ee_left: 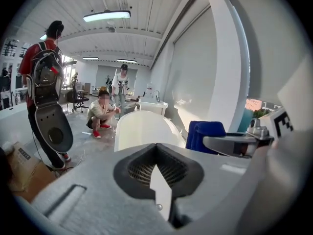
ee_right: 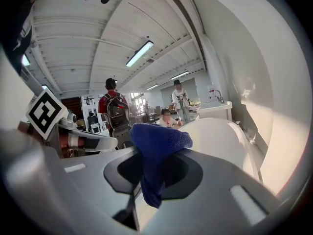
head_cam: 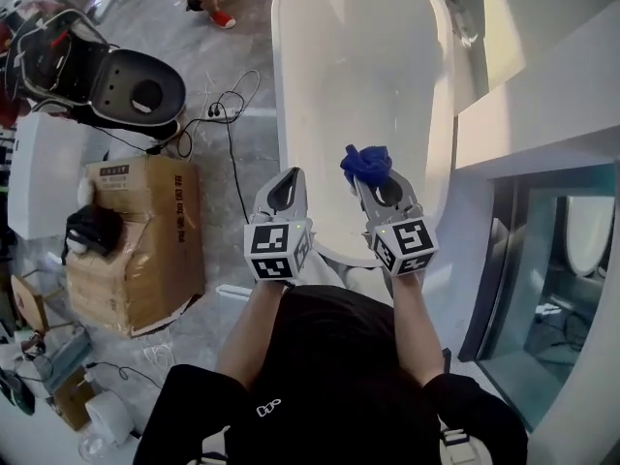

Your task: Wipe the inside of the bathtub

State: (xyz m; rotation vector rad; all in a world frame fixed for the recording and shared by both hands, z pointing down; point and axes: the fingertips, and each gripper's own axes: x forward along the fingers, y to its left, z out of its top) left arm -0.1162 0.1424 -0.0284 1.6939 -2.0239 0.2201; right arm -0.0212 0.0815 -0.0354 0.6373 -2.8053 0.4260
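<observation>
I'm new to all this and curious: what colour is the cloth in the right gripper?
Dark blue cloth, clearest in the right gripper view.

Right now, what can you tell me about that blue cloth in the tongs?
The blue cloth is deep royal blue, with a soft, towel-like nap. It is bunched into a crumpled wad and pinched between the shut right tongs. One fold bulges above them and a tail hangs down between them. It is held over the near end of the white bathtub, apparently not touching it.
</observation>
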